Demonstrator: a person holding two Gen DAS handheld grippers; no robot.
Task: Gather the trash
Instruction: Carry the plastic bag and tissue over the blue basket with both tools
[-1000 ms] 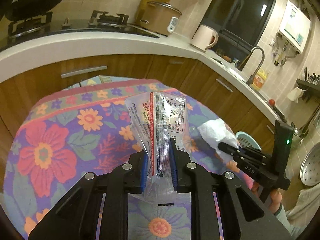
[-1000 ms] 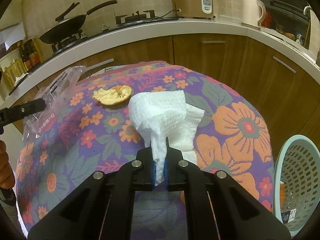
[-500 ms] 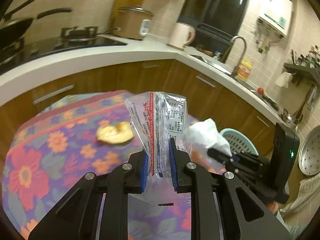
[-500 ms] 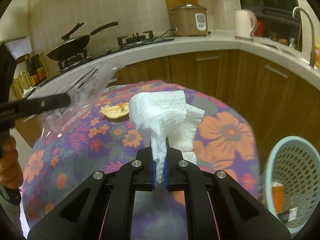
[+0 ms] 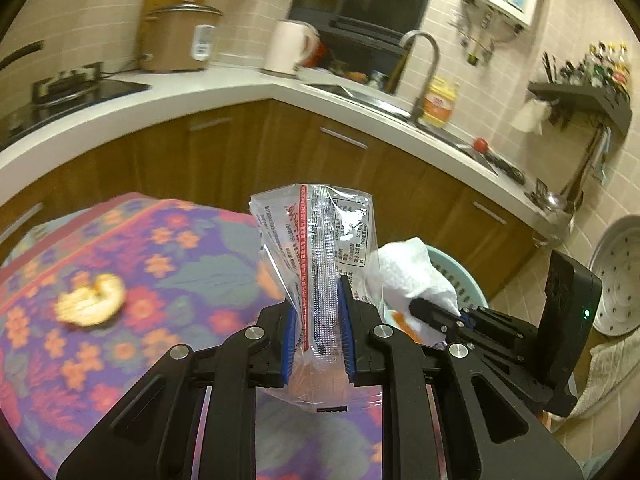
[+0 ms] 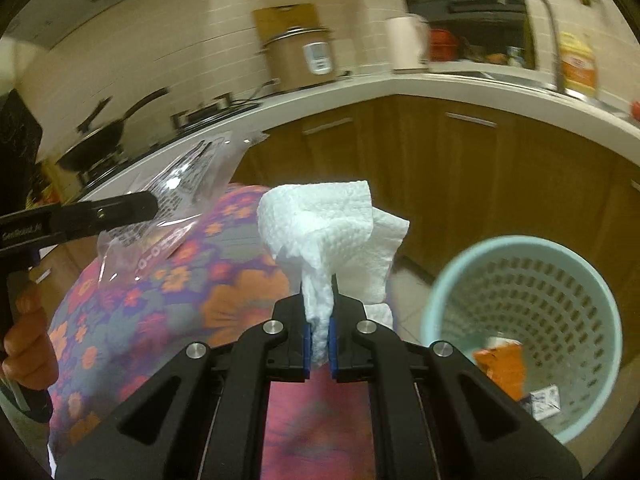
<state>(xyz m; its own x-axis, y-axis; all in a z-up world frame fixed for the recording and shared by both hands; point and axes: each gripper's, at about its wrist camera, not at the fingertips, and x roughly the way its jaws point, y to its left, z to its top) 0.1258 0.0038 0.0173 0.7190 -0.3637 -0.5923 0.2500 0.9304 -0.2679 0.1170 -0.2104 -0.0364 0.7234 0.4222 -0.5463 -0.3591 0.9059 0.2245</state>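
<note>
The right gripper (image 6: 319, 334), clamped on a crumpled paper towel (image 6: 332, 228), sits nearer the mesh bin (image 6: 532, 320) lower right than the left gripper (image 5: 318, 320), pinching a clear plastic wrapper (image 5: 320, 240).

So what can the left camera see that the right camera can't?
Only the left camera shows the yellowish food scrap lying on the flowery tablecloth, and the tomato by the sink.

Only the right camera shows inside the blue basket, where an orange packet lies, and the frying pan on the stove.

Both show the clear plastic bag in the left gripper, the white paper towel in the right gripper, and the rice cooker.
</note>
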